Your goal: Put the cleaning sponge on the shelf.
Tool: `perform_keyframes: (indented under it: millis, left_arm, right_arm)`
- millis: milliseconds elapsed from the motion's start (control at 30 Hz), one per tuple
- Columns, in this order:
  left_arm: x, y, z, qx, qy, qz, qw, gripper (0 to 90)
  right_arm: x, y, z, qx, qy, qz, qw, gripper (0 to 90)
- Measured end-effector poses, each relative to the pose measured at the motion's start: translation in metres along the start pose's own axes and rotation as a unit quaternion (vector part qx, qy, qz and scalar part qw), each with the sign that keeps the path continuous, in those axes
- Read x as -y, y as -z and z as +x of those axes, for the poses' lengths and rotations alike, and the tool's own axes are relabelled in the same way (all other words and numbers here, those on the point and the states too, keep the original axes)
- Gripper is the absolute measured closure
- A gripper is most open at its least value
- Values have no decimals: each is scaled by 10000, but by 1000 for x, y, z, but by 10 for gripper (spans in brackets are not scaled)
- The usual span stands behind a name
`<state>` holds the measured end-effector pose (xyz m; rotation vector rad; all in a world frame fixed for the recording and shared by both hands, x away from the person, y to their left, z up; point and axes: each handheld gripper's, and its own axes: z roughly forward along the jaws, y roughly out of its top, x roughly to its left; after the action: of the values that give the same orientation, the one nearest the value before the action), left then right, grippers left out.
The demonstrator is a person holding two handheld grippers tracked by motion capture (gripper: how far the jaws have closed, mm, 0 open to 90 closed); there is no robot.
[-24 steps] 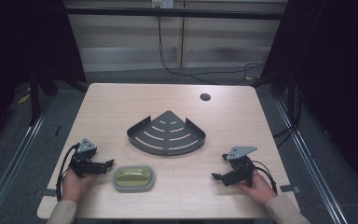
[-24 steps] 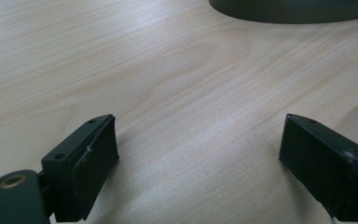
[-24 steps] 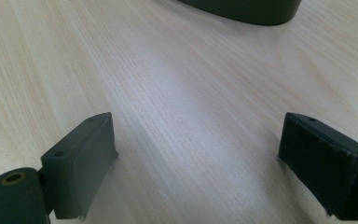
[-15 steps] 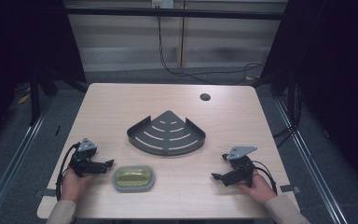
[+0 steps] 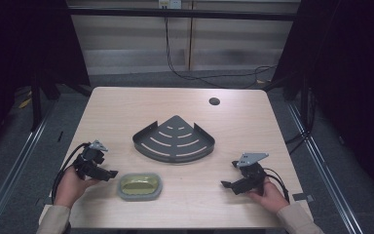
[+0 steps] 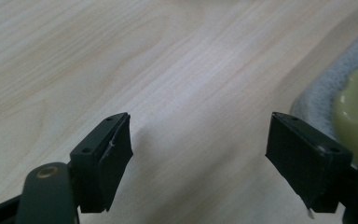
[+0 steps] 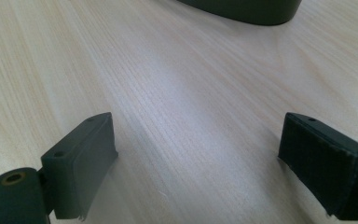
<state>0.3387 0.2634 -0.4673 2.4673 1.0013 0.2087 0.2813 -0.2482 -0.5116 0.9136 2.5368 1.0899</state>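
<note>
We see our left gripper [image 5: 108, 173] low over the table [image 5: 253, 126] with its jaws spread and only bare wood between them; the soap dish [image 5: 140, 186] (a grey oval tray with a yellowish bar in it) lies just beyond the jaw tips, and in the left gripper view its grey rim [image 6: 326, 88] sits just outside the right-hand jaw, close to it but not touching. Our right gripper [image 5: 227, 185] also has its jaws spread over bare wood, the dish well apart ahead of them. The dark corner shelf [image 5: 174, 140] lies ahead of both pairs of jaws, its wall [image 7: 242, 10] far beyond the right ones. Against the earlier frames, we find nothing shifted: both grippers, dish and shelf sit where they were.
</note>
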Motion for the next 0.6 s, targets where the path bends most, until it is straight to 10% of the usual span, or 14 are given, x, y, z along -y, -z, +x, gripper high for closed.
perform_keyframes:
  millis: [367, 600]
  left_arm:
    - [-24, 23, -13, 190, -398, 396, 9982, 220]
    - [-43, 27, -29, 422, -886, 785, 9921, 232]
  right_arm:
    - [0, 0, 0, 0, -3, 0, 10000, 103]
    - [0, 0, 0, 3, -8, -2, 10000, 102]
